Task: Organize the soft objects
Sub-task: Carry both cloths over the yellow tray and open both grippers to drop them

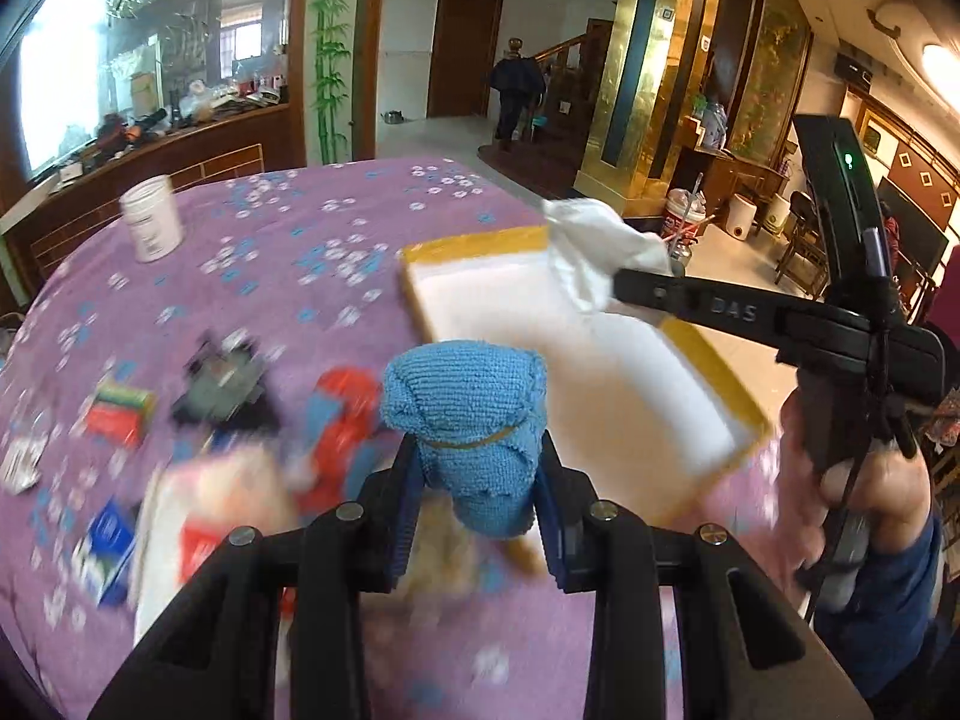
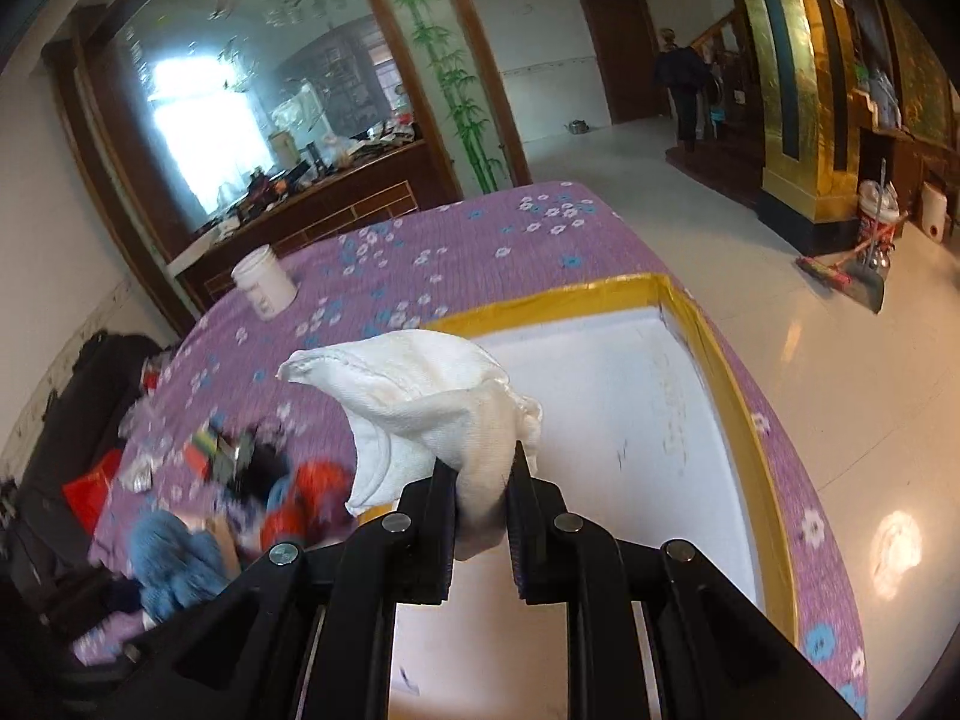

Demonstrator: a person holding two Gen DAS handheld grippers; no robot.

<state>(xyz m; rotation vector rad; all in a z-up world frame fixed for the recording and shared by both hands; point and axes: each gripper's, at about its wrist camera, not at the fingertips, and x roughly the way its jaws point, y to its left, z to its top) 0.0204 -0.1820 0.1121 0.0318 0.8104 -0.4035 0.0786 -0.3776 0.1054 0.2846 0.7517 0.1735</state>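
L gripper [image 1: 477,498] fingers clamped; R gripper [image 2: 483,495] too.

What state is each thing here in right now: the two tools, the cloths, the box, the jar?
Left tool: clamped on the blue towel.
Blue towel: rolled, banded, held up.
Right tool: clamped on the white cloth.
White cloth: crumpled, held above the box.
Box: open, empty.
White jar: upright, lid on.

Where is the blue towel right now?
The blue towel is pinched in the left gripper, lifted above the purple tablecloth, beside the yellow-rimmed box.
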